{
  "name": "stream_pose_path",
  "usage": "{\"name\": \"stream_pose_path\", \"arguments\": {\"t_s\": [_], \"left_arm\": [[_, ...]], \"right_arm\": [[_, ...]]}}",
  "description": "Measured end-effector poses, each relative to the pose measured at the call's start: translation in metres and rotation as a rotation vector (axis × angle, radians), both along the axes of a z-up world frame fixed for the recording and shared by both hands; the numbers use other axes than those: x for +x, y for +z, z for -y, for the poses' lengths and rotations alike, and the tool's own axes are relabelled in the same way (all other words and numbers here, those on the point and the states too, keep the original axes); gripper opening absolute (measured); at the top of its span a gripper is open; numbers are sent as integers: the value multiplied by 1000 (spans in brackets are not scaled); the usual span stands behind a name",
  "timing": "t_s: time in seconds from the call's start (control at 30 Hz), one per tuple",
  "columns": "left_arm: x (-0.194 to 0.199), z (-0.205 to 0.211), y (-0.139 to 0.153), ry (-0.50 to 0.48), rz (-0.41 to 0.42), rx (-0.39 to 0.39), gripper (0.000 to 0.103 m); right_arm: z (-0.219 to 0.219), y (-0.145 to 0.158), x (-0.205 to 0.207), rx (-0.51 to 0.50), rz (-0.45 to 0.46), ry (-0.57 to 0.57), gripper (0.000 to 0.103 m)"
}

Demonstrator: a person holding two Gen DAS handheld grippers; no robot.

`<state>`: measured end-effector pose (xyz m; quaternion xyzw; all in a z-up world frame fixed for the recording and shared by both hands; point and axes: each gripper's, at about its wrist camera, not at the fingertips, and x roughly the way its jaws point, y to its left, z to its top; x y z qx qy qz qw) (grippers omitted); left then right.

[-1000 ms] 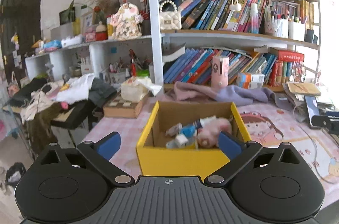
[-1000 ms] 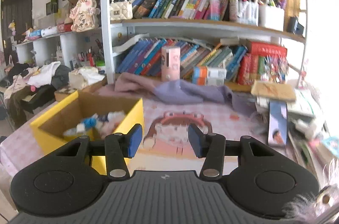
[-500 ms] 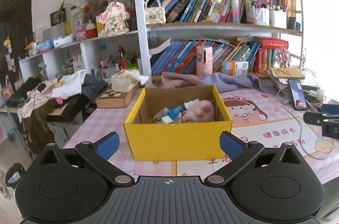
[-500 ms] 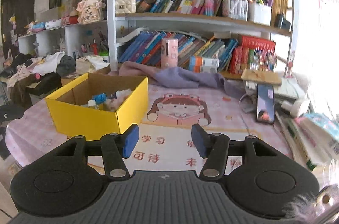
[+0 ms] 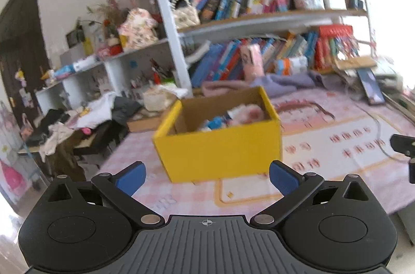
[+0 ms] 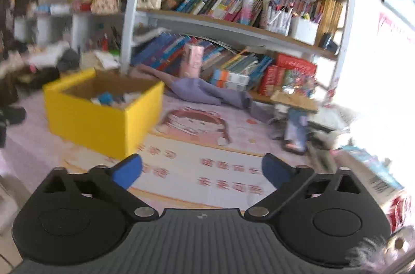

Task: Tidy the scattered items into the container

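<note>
Both claws empty: left claw spread wide facing the yellow box that stands on the pink worktop with a pink plush and small items inside; right claw, jaws just opened wide, over worktop right of box.

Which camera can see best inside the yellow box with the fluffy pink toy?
The left wrist view: the yellow box sits nearly centred, and the fluffy pink toy shows over its rim. In the right wrist view the box sits off to the left, showing blurry blue and white bits but no pink toy.
</note>
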<state>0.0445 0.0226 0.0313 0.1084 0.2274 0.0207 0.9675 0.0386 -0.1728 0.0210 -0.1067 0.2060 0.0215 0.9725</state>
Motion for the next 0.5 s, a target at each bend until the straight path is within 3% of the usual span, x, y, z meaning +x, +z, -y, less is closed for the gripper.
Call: {"name": "stream_pose_path", "arguments": {"t_s": [0.27, 0.5], "left_arm": [[-4, 5, -14, -20, -121, -73, 103], [-9, 9, -20, 8, -147, -84, 103]], "right_arm": [[12, -13, -14, 75, -77, 25, 103], [24, -18, -17, 117, -119, 17, 103]]}}
